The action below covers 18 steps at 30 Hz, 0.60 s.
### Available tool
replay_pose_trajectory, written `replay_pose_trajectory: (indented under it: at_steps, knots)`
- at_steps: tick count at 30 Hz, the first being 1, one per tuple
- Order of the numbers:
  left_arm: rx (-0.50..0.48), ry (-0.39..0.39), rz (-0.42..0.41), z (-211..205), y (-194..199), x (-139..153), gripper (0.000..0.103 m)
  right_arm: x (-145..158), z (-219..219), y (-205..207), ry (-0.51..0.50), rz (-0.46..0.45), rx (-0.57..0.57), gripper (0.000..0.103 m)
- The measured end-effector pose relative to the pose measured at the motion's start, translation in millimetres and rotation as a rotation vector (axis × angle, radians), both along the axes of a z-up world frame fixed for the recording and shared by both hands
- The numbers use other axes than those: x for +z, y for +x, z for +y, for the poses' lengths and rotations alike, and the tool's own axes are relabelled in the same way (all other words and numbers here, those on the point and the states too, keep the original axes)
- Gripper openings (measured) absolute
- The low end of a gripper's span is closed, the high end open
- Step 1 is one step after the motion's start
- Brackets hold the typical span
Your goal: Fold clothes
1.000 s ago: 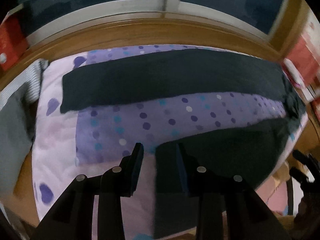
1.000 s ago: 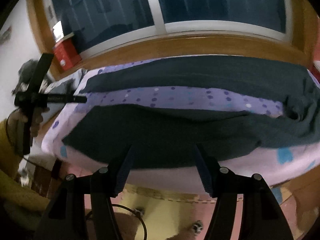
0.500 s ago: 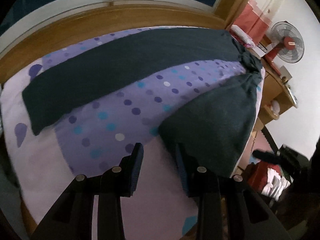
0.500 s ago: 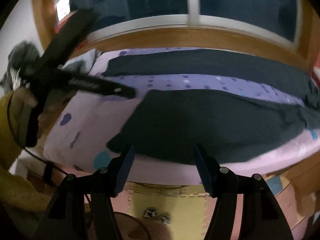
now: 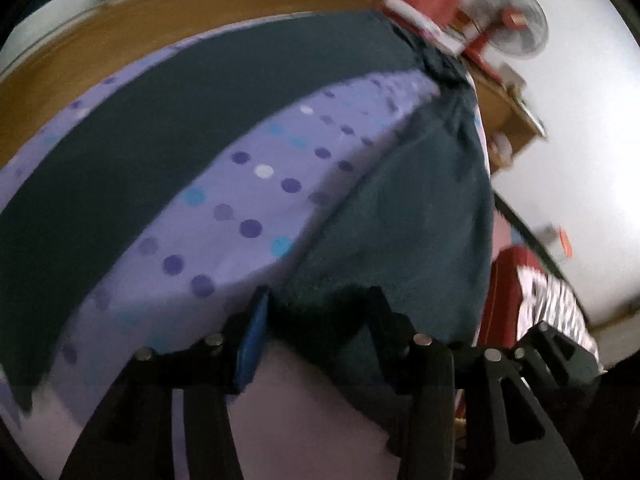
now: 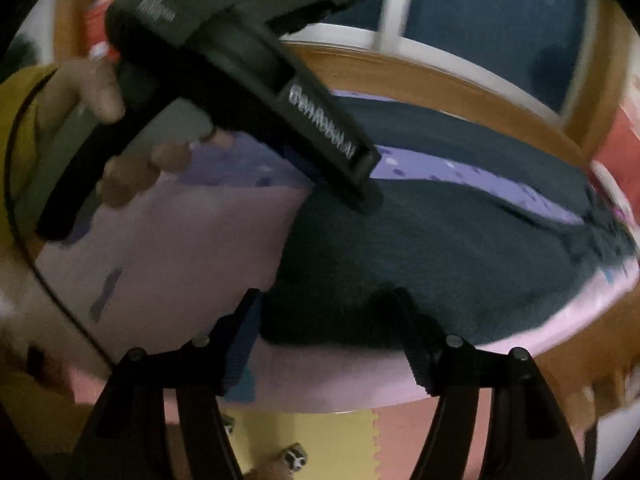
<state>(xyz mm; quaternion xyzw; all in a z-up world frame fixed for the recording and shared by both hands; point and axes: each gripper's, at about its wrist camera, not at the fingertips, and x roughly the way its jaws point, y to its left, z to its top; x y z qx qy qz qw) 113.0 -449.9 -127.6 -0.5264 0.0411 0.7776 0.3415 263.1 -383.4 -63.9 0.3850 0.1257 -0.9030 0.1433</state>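
Both grippers, left (image 5: 316,316) and right (image 6: 328,320), fingers opening astride the trouser (image 6: 420,264) hem on the bed (image 6: 180,248); a shallow bite risks pinching only one layer, or the sheet.

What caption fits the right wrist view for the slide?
Right gripper opening over the near hem of dark trousers spread on a polka-dot bedspread, left gripper reaching in above.

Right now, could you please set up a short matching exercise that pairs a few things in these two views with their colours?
Column one:
1. trousers
2. bedsheet
3. window frame
4. fan

Column two:
A. purple with dots
B. brown wood
C. dark blue-grey
D. white with a red hub

Pairs: 1-C, 2-A, 3-B, 4-D
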Motion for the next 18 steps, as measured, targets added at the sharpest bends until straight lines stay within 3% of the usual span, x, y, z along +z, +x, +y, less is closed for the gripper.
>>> replay_pose_trajectory:
  at_steps: [2,4,5,6,7,9,14,18]
  knots:
    - [-0.043,-0.004,0.001,6,-4,-1,0.048,-2,-4,-3,-0.006,0.003,-0.077,0.066]
    - [-0.067,0.008,-0.006,11,-7,-2,0.046,-1,-7,-7,-0.002,0.005,-0.147,0.058]
    - [-0.072,0.017,-0.011,13,-9,-2,0.038,0,-7,-10,0.002,0.006,-0.183,0.044]
    - [-0.077,0.026,-0.016,15,-11,-2,0.011,2,-7,-13,0.007,0.007,-0.219,0.025]
    - [-0.076,0.043,-0.024,15,-11,-2,0.008,3,-6,-16,0.010,0.008,-0.255,0.018]
    - [-0.057,0.103,-0.014,10,-7,11,0.008,19,3,-13,-0.056,0.014,-0.302,0.017]
    - [-0.063,0.189,0.116,-16,30,77,0.006,88,21,19,-0.226,0.120,-0.339,0.017]
    - [-0.068,0.209,0.220,-38,60,119,0.005,128,18,49,-0.242,0.206,-0.340,0.017]
